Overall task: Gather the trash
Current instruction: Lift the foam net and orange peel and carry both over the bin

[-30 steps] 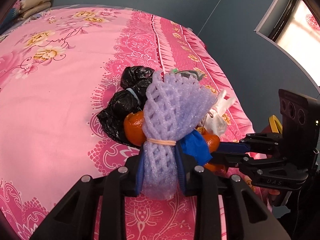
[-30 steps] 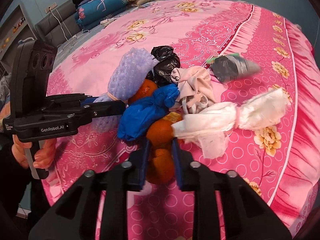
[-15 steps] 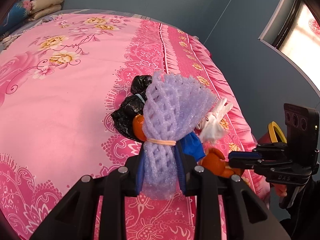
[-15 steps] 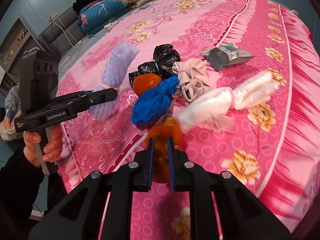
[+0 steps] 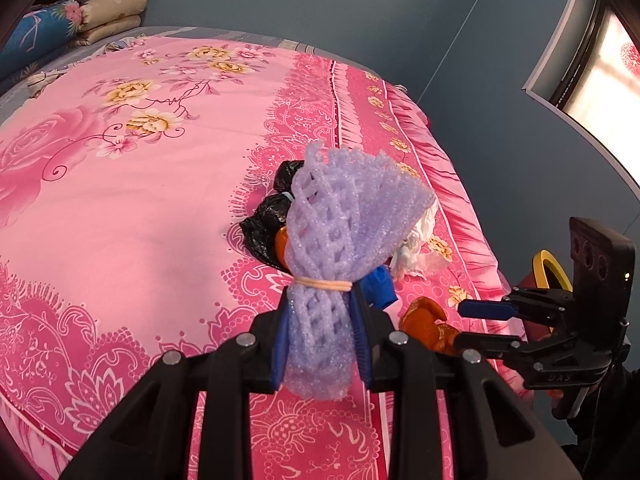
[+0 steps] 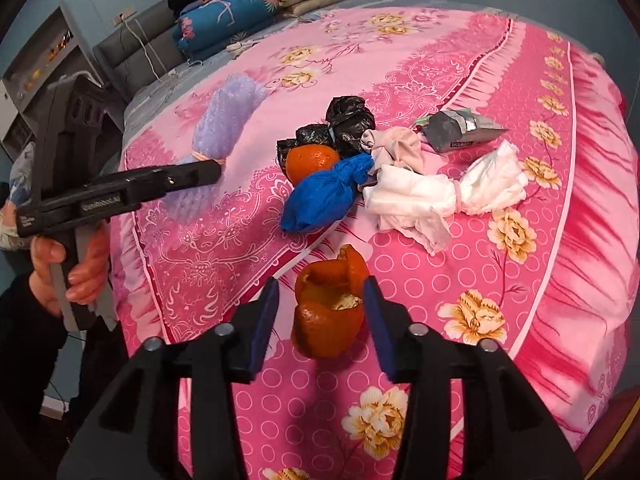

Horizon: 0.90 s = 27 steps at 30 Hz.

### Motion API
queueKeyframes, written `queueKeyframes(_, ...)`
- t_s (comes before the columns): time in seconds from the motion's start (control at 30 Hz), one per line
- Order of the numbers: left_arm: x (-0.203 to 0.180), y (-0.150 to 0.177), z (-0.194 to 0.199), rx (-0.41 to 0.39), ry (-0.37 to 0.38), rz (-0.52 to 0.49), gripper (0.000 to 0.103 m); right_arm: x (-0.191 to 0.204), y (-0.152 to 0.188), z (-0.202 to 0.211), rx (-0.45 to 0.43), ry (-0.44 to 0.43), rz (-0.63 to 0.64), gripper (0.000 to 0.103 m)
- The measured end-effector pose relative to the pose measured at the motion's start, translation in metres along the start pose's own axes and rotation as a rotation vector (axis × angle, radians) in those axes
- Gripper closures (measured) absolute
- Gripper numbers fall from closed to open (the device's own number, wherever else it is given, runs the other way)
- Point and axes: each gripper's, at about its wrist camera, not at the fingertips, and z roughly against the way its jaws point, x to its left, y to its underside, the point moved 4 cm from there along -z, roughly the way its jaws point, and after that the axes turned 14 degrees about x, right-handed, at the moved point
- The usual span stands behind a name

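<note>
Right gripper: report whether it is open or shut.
Open. The right gripper has its blue pads spread either side of the orange peel, with gaps visible.

Lit evenly and brightly, blown-out glare at the window (image 5: 612,76), heavy fisheye bending and dark vignetting at corners, slight motion blur.

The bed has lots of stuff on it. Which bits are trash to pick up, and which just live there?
Trash:
purple foam net, held in the left gripper
orange peel, between the right gripper's open jaws
black bag
blue bundle
white rag
grey packet

Just there:
folded quilts
pink bedspread
</note>
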Motion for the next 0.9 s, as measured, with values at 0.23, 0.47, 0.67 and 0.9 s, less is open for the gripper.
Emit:
queueKeyframes(0.23, -0.002, 0.012, 0.009, -0.01, -0.014, 0.017, 0.077, -0.005, -0.003, -0.032, 0.072, 0.051, -0.031, 0.058)
queueKeyframes(0.47, -0.009, 0.021, 0.027, -0.039, -0.04, 0.027, 0.077, -0.002, -0.001, -0.017, 0.005, 0.054, -0.037, 0.082)
queueKeyframes(0.67, -0.03, 0.026, 0.05, -0.1, -0.07, 0.035, 0.077, -0.002, 0.01, 0.025, -0.064, 0.012, -0.033, 0.084)
queueKeyframes(0.9, -0.069, 0.033, 0.079, -0.17, -0.108, 0.055, 0.077, 0.003, 0.033, 0.084, -0.123, -0.055, -0.007, 0.084)
